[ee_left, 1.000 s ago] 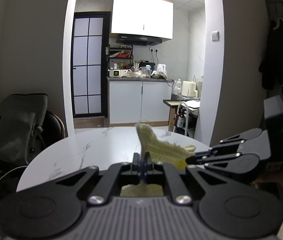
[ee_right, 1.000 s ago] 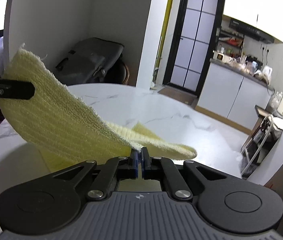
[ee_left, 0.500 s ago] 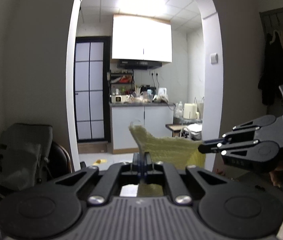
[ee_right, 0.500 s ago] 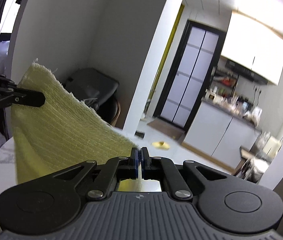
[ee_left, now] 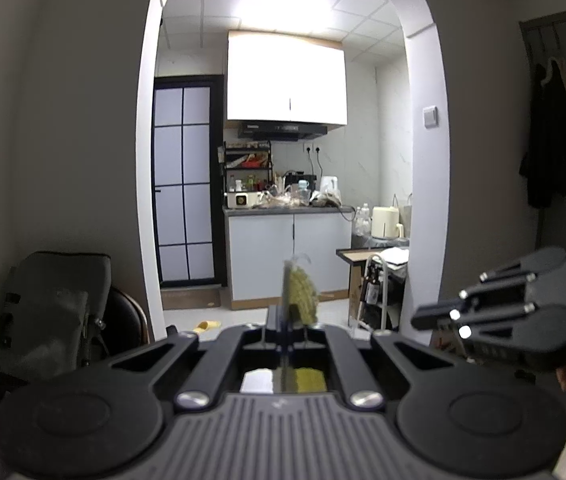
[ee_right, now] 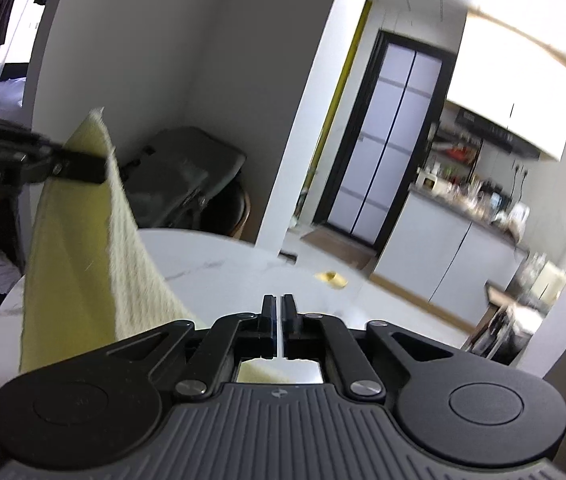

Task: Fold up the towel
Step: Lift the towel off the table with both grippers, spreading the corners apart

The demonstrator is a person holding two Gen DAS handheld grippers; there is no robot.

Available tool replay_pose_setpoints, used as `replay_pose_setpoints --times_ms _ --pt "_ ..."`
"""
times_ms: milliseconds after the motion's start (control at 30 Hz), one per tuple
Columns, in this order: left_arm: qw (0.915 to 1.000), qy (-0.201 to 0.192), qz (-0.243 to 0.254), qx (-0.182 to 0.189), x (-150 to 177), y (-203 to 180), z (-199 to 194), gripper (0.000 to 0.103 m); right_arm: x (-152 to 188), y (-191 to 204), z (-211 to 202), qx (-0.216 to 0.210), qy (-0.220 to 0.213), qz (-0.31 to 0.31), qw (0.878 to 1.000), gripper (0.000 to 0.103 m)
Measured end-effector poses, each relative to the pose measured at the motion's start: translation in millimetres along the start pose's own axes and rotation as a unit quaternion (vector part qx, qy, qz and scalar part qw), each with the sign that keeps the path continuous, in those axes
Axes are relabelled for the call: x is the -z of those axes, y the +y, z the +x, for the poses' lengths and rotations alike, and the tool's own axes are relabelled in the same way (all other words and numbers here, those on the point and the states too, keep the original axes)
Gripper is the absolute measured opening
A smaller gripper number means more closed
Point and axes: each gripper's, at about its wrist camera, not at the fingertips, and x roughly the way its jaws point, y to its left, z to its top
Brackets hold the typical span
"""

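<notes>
Soft, light and limp, the yellow towel [ee_right: 83,240] hangs above the table [ee_right: 219,256] at nine o'clock, pinched at a top corner by the closed left gripper [ee_left: 285,312], while the right gripper [ee_right: 278,312], jaws nearly together, holds nothing visible; a free corner looks best to grasp.

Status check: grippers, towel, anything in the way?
Left gripper shut on yellow towel, which hangs above the white table. Right gripper nearly shut, grip unclear. Nothing obstructing.
</notes>
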Motion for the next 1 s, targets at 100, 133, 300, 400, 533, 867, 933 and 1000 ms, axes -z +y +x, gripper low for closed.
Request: replay_pose_setpoints --times_ms 100,133,300,400,533,867,933,1000 --pt "1.0000 0.007 0.000 -0.001 3.7 1.6 2.0 0.003 19.8 2.9 5.2 -0.014 0.029 0.007 0.999 0.025" --pt "1.0000 0.009 0.000 -0.001 4.4 2.1 2.0 0.003 25.6 3.2 7.5 -0.018 0.036 0.009 0.999 0.038" --pt "0.9997 0.023 -0.004 -0.011 13.9 7.0 3.1 0.003 50.0 5.5 25.4 -0.037 0.073 0.018 0.996 0.045" --pt "0.9993 0.034 -0.007 -0.018 19.5 11.6 3.3 0.003 59.1 11.5 35.5 -0.049 0.087 0.013 0.995 0.045" --pt "0.9987 0.041 -0.013 -0.025 23.3 18.3 3.2 0.003 67.7 18.7 48.2 -0.063 0.100 0.011 0.993 0.045" --pt "0.9974 0.050 -0.027 -0.044 27.8 34.1 4.3 0.003 76.8 25.2 76.0 -0.052 0.115 0.018 0.992 0.038" --pt "0.9972 0.051 -0.032 -0.045 29.0 37.1 5.2 0.003 81.3 24.7 79.9 -0.047 0.118 0.019 0.992 0.014" --pt "0.9971 0.051 -0.035 -0.045 29.4 40.0 6.0 0.003 81.7 23.3 81.6 -0.045 0.120 0.017 0.992 0.005"
